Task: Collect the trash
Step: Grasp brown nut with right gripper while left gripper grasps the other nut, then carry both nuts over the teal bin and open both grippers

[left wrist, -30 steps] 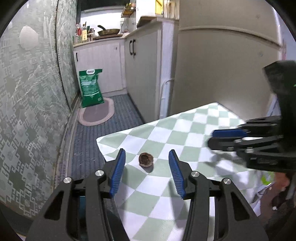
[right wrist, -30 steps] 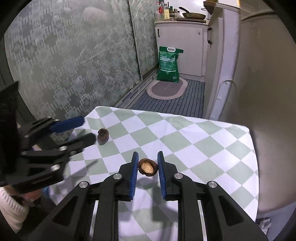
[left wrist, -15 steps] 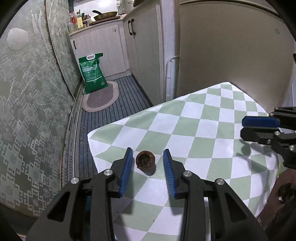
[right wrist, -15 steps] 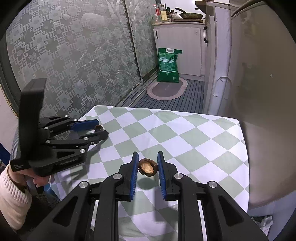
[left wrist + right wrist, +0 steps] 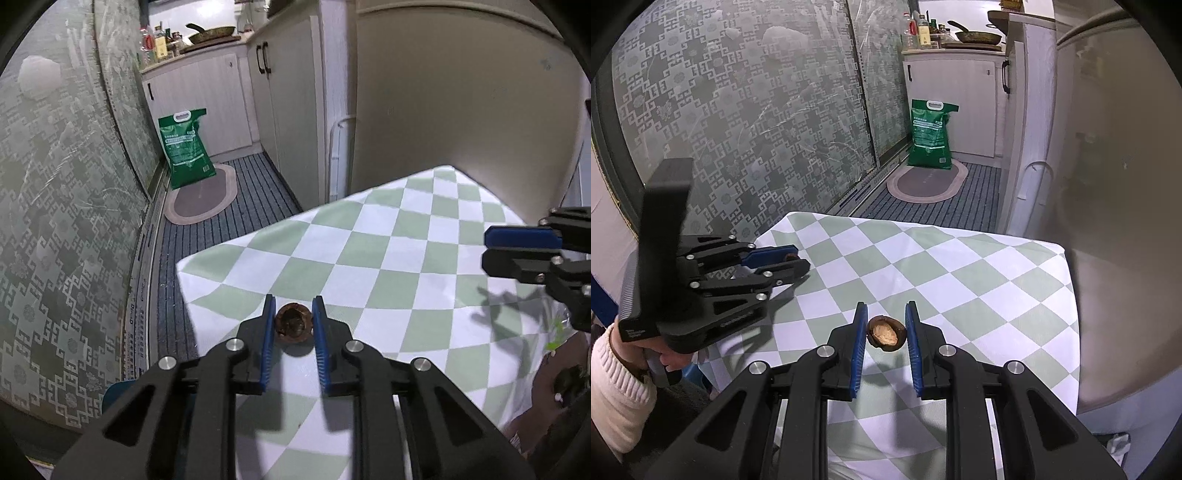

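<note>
Left gripper point(image 5: 294, 320), jaws just closing, clamps a brown hollow nutshell point(image 5: 293, 322); right gripper point(image 5: 886, 329) clamps a brown kernel-filled nutshell point(image 5: 885, 332).

White print covers the green bag point(image 5: 931, 134) and the door track's sticker point(image 5: 137, 334), none of it legible.
</note>
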A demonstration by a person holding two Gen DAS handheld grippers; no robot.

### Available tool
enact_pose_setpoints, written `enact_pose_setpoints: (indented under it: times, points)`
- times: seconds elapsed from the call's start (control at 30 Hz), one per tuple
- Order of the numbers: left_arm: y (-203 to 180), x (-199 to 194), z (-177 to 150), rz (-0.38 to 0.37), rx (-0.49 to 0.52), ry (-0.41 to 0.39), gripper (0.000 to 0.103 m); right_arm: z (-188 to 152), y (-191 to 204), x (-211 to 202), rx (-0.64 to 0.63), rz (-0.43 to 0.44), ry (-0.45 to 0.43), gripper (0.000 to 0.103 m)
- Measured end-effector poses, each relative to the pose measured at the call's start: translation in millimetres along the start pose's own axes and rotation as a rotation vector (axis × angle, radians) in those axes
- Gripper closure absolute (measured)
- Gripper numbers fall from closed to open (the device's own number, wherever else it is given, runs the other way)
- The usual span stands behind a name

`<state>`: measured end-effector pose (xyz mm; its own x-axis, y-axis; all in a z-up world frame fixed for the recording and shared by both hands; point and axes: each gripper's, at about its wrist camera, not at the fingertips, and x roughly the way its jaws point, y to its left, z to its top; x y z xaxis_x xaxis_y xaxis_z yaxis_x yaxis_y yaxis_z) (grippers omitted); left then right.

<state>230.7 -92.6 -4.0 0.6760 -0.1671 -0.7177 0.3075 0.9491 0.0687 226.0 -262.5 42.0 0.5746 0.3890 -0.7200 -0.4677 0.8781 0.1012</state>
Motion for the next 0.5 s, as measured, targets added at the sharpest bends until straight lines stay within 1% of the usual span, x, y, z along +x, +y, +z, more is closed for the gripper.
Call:
enact_pose_setpoints:
  times: [0.07,0.2,0.3,0.4,0.5]
  points:
    - [5.1,-7.4,-0.3,-0.012,-0.014,-0.018,0.082,1.5,1.8,-0.3,-0.004,-0.001,0.0,0.083]
    - [19.1,-29.5,-2.0,-0.03,-0.06,-0.084,0.082,8.6,12.9,2.2,-0.014,0.007,0.0,0.083]
    - [38.1,-44.5,-7.8,-0.03,-0.108,-0.127,0.082,15.2,25.7,6.4,-0.03,0.019,0.002,0.083]
    - [56.6,-59.6,-13.5,-0.013,-0.14,-0.159,0.082,21.3,39.5,10.1,-0.047,0.026,0.004,0.083]
    - [80.1,-67.0,-22.8,0.009,-0.174,-0.159,0.082,30.5,55.5,14.0,-0.058,0.043,0.004,0.083]
